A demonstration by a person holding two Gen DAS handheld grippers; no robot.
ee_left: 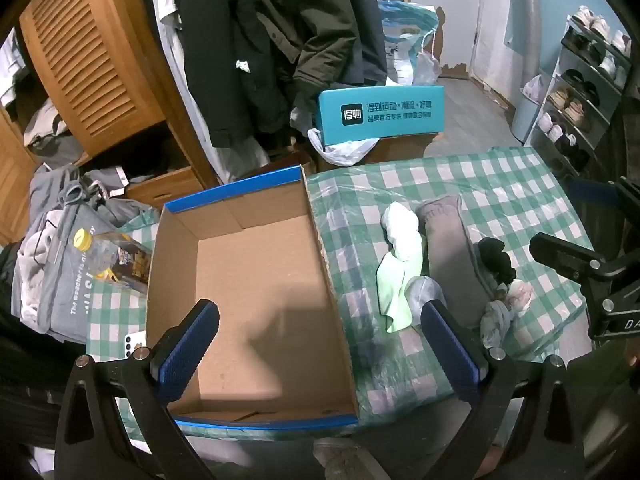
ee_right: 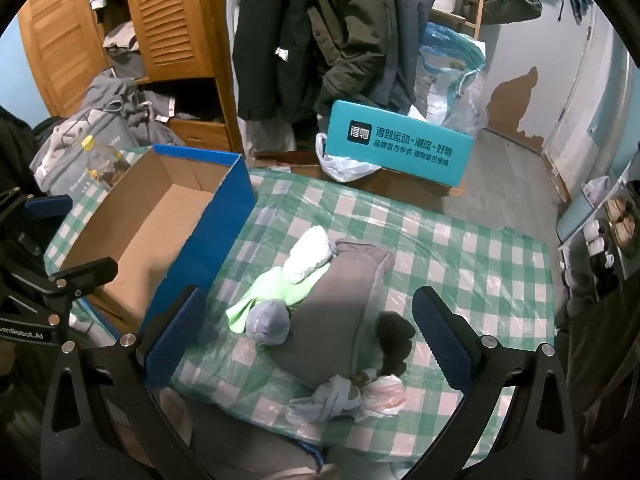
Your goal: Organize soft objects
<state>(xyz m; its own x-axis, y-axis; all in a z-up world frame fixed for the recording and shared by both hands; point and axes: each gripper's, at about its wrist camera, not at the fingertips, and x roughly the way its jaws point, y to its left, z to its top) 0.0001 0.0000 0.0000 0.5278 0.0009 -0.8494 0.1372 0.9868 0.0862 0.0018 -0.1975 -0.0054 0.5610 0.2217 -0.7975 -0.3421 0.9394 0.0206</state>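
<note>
- Right wrist view: right gripper (ee_right: 308, 320) hangs over the soft pile on the checked table (ee_right: 460, 248), jaws spread wide, holding nothing.
- Left gripper (ee_left: 320, 340) is likewise spread and empty above the bare cardboard box (ee_left: 256, 272).
- Judgement: pinch one small bundle, such as the blue-grey sock ball (ee_right: 267, 322), not several.
- Grey cloth (ee_right: 340, 304) runs lengthwise away from the camera, beside the box.

An open cardboard box (ee_right: 160, 224) sits on the left part of the worktop (ee_right: 460, 248), with a bottle (ee_right: 102, 160) just behind its far left corner. To the box's right lies a cluster of soft items: a folded garment (ee_right: 336, 312) in the middle, a rolled bundle (ee_right: 310, 254) and a flat cloth (ee_right: 272, 292) on its left, a small ball (ee_right: 267, 322) in front of the cloth, a dark bundle (ee_right: 394, 338) on its right, and crumpled pieces (ee_right: 352, 396) at its near end.
</note>
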